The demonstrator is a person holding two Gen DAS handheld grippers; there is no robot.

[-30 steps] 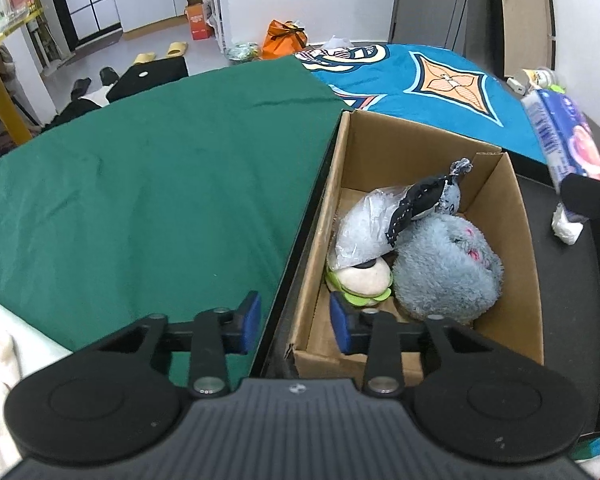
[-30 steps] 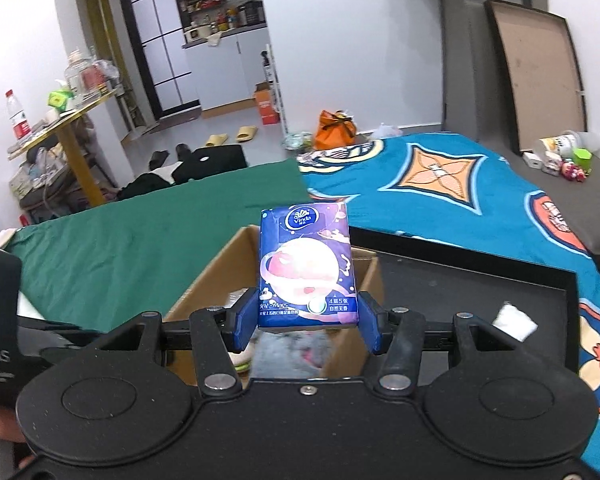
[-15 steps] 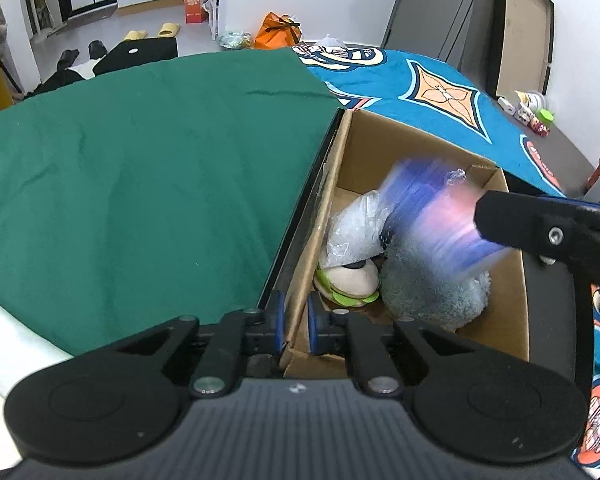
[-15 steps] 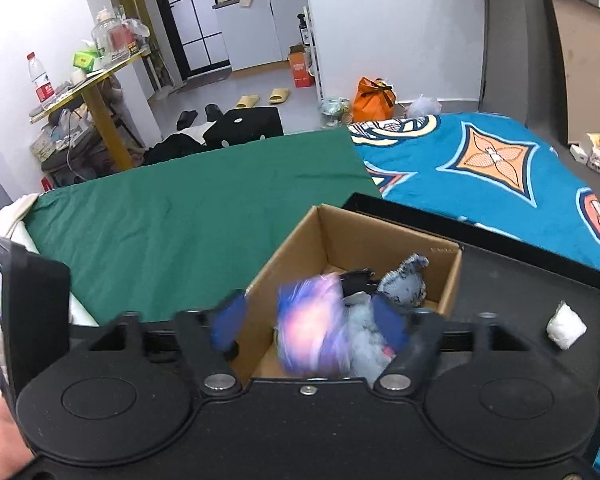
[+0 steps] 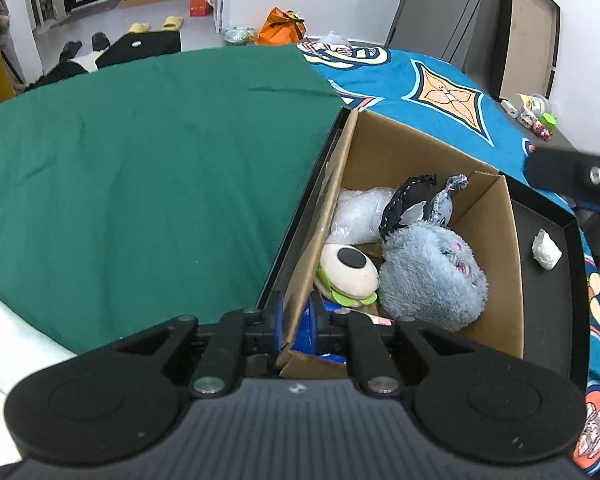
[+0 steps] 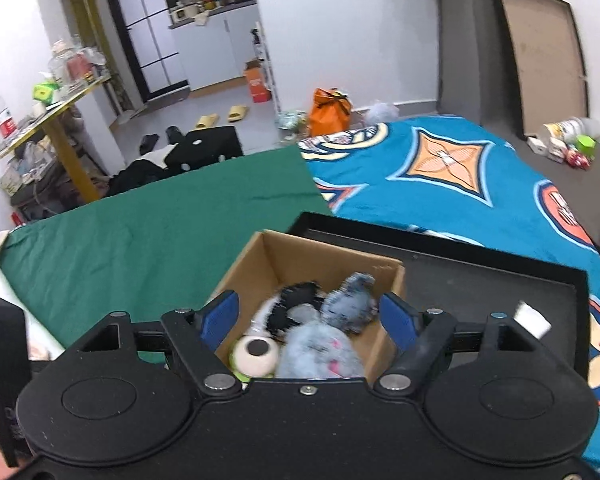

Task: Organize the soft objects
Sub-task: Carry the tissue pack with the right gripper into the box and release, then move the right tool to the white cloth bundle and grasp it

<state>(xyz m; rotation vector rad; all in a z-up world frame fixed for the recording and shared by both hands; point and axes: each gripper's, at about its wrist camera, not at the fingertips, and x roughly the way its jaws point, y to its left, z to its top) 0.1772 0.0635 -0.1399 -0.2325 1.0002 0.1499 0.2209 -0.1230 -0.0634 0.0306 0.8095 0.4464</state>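
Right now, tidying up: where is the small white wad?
Left wrist view, right side: small white wad lies on the black tray, beside the cardboard box.

A cardboard box point(image 5: 488, 240) stands in a shallow tray point(image 5: 556, 336), at the tray's left end, and the tray lies on a bed with a plain cloth point(image 5: 140, 168) to its left and a patterned blanket point(image 5: 440, 92) behind it. In the box a fluffy plush point(image 5: 432, 280) lies to the right, a burger toy point(image 5: 348, 272) left of it, a plastic bag point(image 5: 356, 216) behind. A crumpled wad point(image 5: 546, 249) sits in the tray right of the box
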